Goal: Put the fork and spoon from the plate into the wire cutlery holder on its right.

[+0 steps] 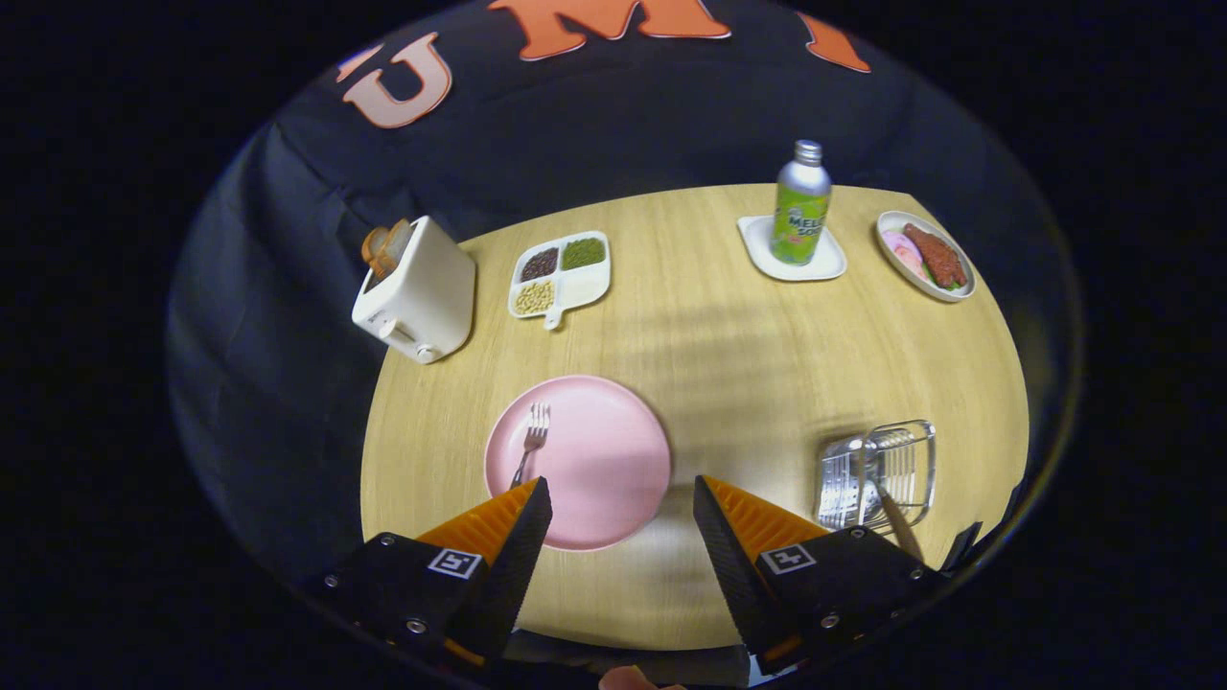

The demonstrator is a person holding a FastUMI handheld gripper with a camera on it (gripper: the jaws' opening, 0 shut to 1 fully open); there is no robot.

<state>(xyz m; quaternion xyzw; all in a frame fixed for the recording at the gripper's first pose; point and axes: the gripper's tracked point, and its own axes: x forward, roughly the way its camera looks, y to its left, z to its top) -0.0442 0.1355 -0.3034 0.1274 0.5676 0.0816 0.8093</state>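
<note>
Lying fork (530, 443) on pink plate (613, 479)

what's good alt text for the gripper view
The open gripper hovers over a pink plate holding a fork; a wire cutlery holder, already holding a utensil, stands to its right on a wooden table.

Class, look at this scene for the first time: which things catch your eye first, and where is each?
The pink plate lies just ahead of the open tongs, a fork on the side nearer the toaster. The wire cutlery holder sits to the plate's right, already holding a utensil. Beyond, a white toaster with bread and a green bottle stand out.
</note>
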